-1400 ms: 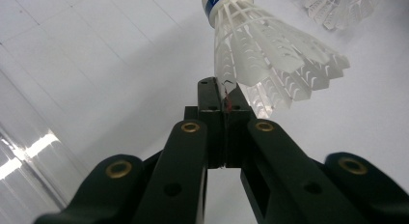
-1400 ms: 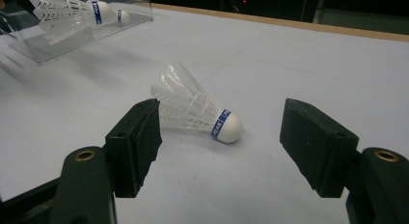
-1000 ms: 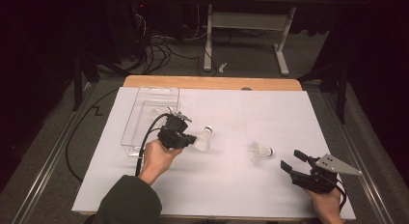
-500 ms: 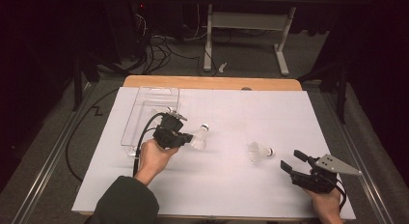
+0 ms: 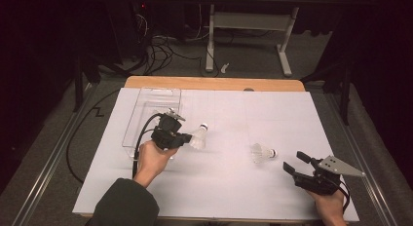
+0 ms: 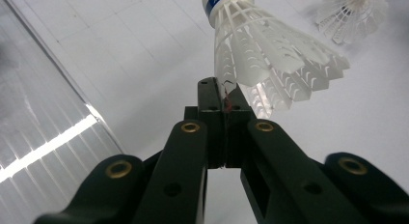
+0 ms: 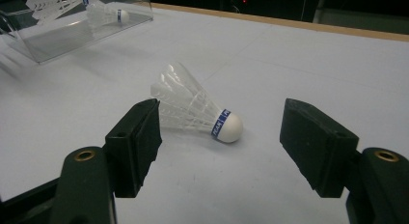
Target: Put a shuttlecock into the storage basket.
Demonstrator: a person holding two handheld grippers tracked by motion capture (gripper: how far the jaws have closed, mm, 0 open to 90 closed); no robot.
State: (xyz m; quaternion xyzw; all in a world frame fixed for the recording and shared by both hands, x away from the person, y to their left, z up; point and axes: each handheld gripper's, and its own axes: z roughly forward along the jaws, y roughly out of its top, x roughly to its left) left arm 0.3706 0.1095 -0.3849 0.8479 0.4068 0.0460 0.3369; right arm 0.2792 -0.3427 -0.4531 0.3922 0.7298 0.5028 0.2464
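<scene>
My left gripper (image 5: 186, 138) is shut on the feather rim of a white shuttlecock (image 5: 198, 135), which hangs just above the white table cover beside the clear tray (image 5: 146, 106). In the left gripper view the jaws meet at the tips (image 6: 225, 91) and pinch the skirt of that shuttlecock (image 6: 270, 50), its blue-banded cork pointing away. A second shuttlecock (image 5: 262, 153) lies on its side right of centre. My right gripper (image 5: 294, 162) stands open near the front right edge. Its jaws (image 7: 221, 125) frame the lying shuttlecock (image 7: 193, 105) from a short way back without touching it.
The clear plastic tray (image 7: 72, 33) sits at the back left on the white cover (image 5: 234, 197). The wooden table edge (image 5: 214, 83) runs along the far side. Cables and a desk frame (image 5: 243, 21) lie on the floor beyond.
The left gripper with its shuttlecock has edged slightly left, toward the tray. The right gripper and the lying shuttlecock have stayed put.
</scene>
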